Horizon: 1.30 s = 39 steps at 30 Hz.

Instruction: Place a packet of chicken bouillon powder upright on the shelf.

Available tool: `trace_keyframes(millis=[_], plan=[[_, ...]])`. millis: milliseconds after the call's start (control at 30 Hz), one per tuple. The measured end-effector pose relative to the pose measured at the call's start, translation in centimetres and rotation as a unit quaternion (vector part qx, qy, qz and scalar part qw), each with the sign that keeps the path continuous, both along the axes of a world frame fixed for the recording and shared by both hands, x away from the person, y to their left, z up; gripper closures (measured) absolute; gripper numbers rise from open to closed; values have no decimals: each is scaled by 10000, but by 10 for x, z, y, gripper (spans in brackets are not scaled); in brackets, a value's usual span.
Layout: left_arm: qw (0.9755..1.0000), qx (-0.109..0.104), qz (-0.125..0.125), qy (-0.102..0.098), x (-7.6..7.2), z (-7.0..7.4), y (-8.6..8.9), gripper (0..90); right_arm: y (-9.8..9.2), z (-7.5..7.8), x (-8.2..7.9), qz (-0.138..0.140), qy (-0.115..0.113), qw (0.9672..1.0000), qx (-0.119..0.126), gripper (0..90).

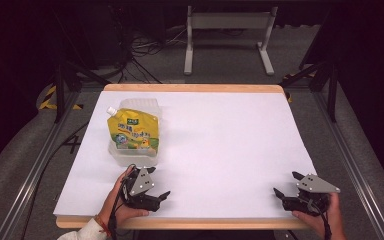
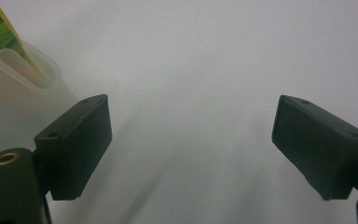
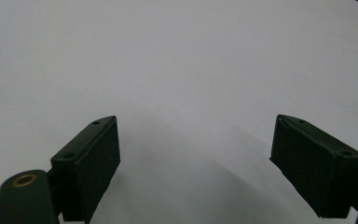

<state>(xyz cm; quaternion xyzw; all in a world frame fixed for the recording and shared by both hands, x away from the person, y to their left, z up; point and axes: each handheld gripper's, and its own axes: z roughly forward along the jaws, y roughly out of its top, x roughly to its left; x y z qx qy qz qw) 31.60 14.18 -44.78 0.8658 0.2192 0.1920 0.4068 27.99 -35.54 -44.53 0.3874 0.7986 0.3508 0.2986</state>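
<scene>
My high camera looks forward and down on the whole white tabletop (image 1: 205, 140). My two gripper cameras sit very close, looking along their jaws at that same tabletop.

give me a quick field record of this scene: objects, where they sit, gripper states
surface: white table top with wooden edge
container: clear plastic tub, left part of the table
pouch: yellow spouted pouch lying on top of the tub, white cap toward the far left
left gripper: open, nothing between its jaws, just in front of the tub
right gripper: open, nothing held, near right corner of the table
</scene>
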Motion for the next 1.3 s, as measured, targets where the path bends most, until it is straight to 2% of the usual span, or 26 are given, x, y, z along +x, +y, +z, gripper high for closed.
trace_keyframes(millis=[267, 567, 1300], plan=[[10000, 36, -74, 36, -3, -1, -2, 120, 2, 4, -1, -49, -90, 9999, 29, 158], [10000, -2, -66, 62, -2, -1, -1, 120, 6, 4, 0, -48, -120, 9998, -141, 159], [9999, -18, -59, 96, 1, -1, -4, 118, 10, 6, -1, 22, -201, 9997, -122, 159]])
